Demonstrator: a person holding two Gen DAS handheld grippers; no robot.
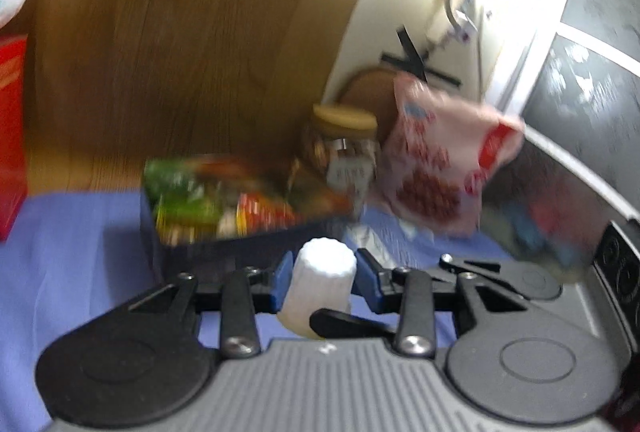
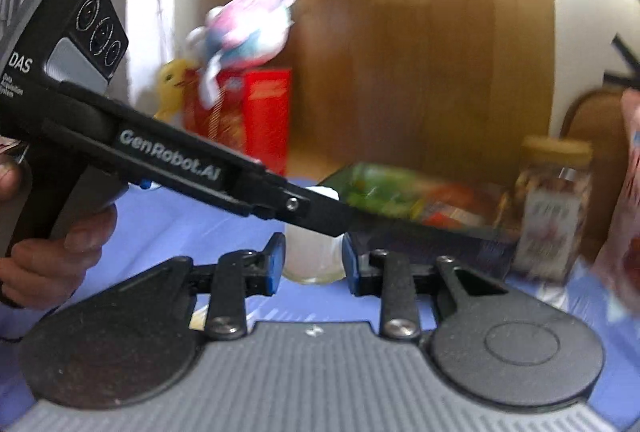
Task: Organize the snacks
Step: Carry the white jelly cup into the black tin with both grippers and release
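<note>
Though both views are smeared by motion, the left gripper [image 1: 322,278] pinches the white ribbed cap of a small bottle [image 1: 320,284], its base hidden. Right gripper [image 2: 308,262] fingers squeeze the bottle's milky body. Behind, a bin of snacks [image 1: 224,207], a jar [image 1: 340,147] and a pink bag [image 1: 432,167] blur together.

A periwinkle-blue cloth [image 2: 208,228] covers the tabletop. On it sits a dark tray [image 1: 248,252] packed with green and red snack packets, a cork-lidded glass jar [image 2: 554,207] just beside its right end, and a red box [image 2: 256,115] farther back, against the wooden panel.
</note>
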